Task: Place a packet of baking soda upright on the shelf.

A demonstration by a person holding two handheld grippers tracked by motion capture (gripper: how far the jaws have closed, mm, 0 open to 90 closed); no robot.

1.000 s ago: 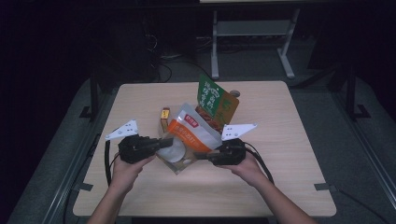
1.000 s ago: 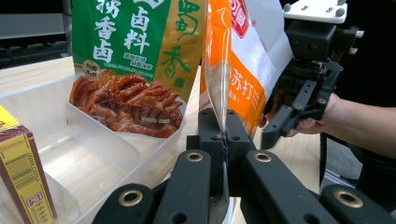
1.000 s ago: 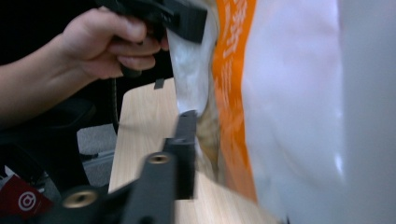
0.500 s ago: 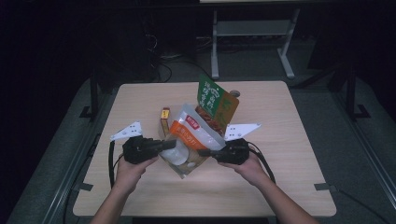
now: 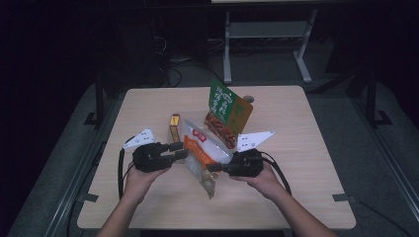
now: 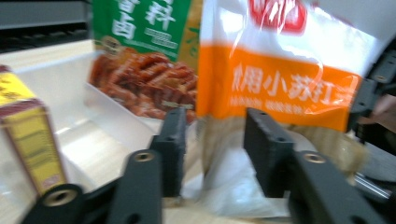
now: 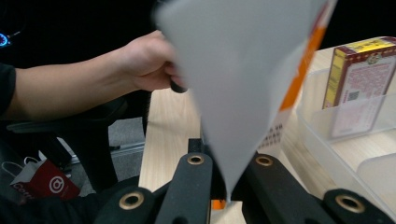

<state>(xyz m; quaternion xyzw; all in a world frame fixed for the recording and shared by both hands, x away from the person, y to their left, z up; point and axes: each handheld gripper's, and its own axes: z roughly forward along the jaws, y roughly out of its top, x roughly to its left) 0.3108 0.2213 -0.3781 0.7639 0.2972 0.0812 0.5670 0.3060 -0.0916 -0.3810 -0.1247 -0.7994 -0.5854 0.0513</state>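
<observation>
1. Table [image 5: 148, 106]: pale wood, bearing everything.
2. Clear tray [image 6: 60, 88]: at table centre, with green snack pouch [image 5: 228, 106] upright at its 1 o'clock end and small yellow box [image 5: 174, 127] upright at 10 o'clock.
3. Orange-and-white bag [image 5: 201, 153]: lifted just in front of the tray, at 6 o'clock from the green pouch, hanging tilted between both tools.
4. Right gripper [image 5: 213, 168]: at 4 o'clock of the bag, clamped tight on the bag's edge, pinched film visible between jaws in the right gripper view.
5. Left gripper [image 5: 180, 150]: at 9 o'clock of the bag, jaws just opening to about half gape; bag's side fold lying between the pads [image 6: 268, 149], seemingly not pressed.
6. Risks, judged: held by one corner only, likely to swing or sag and slip free; likely to knock the yellow box or pouch over if swung toward the tray; thin film apt to tear under the single pinch.
</observation>
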